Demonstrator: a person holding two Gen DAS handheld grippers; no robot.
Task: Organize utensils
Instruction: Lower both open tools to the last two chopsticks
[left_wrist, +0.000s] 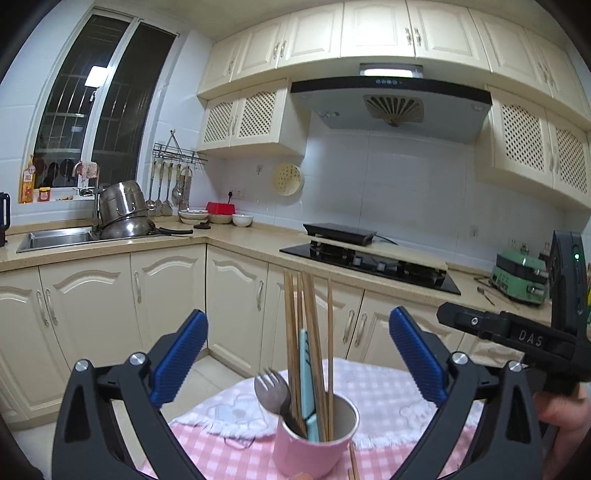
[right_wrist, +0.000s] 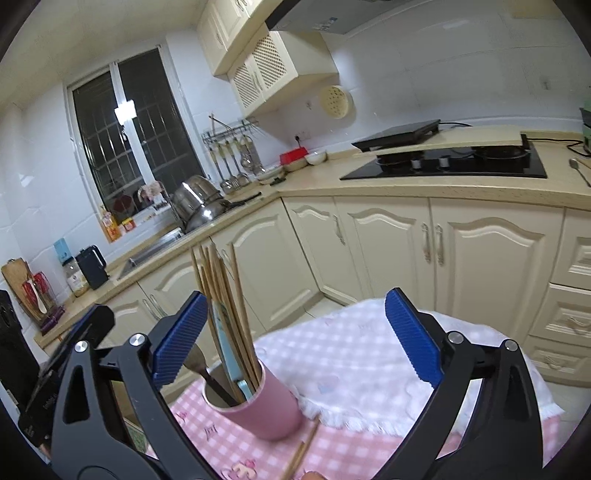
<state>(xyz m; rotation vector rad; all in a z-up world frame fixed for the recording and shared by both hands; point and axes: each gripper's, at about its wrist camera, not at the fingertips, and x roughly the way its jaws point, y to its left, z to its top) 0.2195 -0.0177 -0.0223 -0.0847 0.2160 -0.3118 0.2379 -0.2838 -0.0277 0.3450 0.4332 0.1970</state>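
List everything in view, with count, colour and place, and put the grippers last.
cup: one, pink, upright on the checked cloth.
chopsticks in cup: several, wooden, standing in the cup.
fork: one, metal, tines up in the cup.
light blue utensil: one, in the cup, type unclear.
loose chopsticks: wooden, count unclear, on the cloth beside the cup.
checked cloth: one, pink and white, over the table.
towel: one, white and pink, on the cloth behind the cup.
pots: stacked, steel, by the sink.
hob: one, black, on the counter.
green appliance: one, on the counter at right.
left gripper: blue pads, open, empty.
right gripper: blue pads, open, empty.
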